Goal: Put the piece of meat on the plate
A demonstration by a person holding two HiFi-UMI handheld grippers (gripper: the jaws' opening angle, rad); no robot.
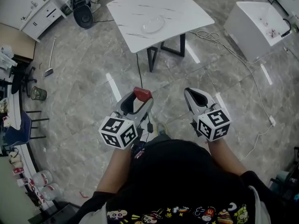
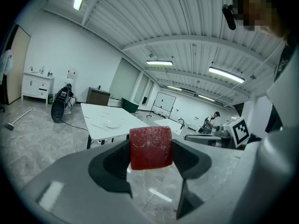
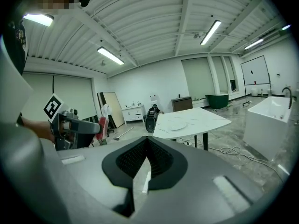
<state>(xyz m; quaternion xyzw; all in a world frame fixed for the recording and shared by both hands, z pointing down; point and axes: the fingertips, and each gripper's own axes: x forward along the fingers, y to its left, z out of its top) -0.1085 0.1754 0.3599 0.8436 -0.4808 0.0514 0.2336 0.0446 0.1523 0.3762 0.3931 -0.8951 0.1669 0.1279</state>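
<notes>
The piece of meat (image 2: 150, 147), a red block with a roughly square face and no clear long axis, is clamped by its two sides between the jaws of the left gripper (image 1: 140, 100). It is carried in the air above the floor, well short of the near edge of the counter (image 1: 187, 13). The jaws of the right gripper (image 3: 142, 164) are seen pressed together with nothing between them, and that gripper is held just as far back from the counter.

The plate (image 1: 153, 24), clear and shallow, lies near the middle of the counter and is bare. From the left jaws it is found straight ahead and slightly to the right, with the counter's near edge between. Since the meat is already held in the left gripper, the carry is judged to fall to that arm. A long forward reach over the counter's near edge is called for before the jaws can be parted above the plate. The placing step is not yet begun.
</notes>
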